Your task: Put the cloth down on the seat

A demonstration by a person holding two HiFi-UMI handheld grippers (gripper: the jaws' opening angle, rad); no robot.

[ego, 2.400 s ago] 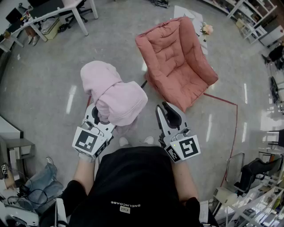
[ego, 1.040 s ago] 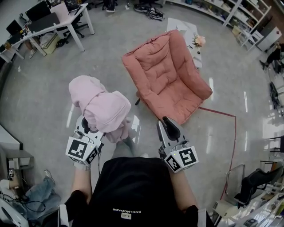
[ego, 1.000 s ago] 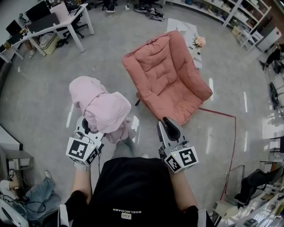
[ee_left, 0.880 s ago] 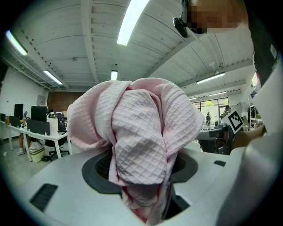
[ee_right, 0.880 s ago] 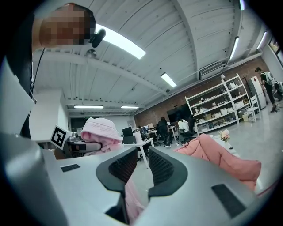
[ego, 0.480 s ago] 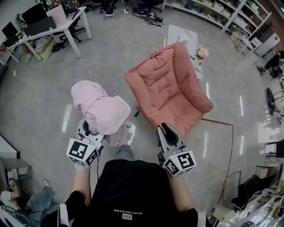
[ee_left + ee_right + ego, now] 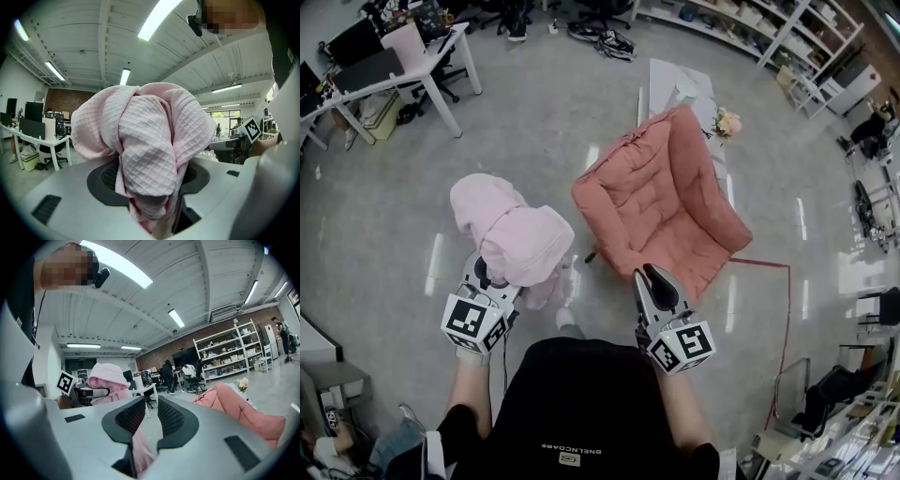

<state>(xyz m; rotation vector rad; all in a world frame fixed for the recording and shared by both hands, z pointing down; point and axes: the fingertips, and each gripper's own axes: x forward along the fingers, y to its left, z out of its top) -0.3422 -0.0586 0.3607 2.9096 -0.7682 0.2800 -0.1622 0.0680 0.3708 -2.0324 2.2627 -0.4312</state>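
Head view shows the chair nearer than a second ago, its front edge now at the right tongs, which are empty and only slightly apart, while the left tongs stay clamped on the bunched pink cloth, held above the floor left of the chair.

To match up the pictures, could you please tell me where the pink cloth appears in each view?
Head view: cloth, left of centre.
Left gripper view: centre, large and close.
Right gripper view: left of centre.
Shared landmark: armchair, in head and right gripper views only.
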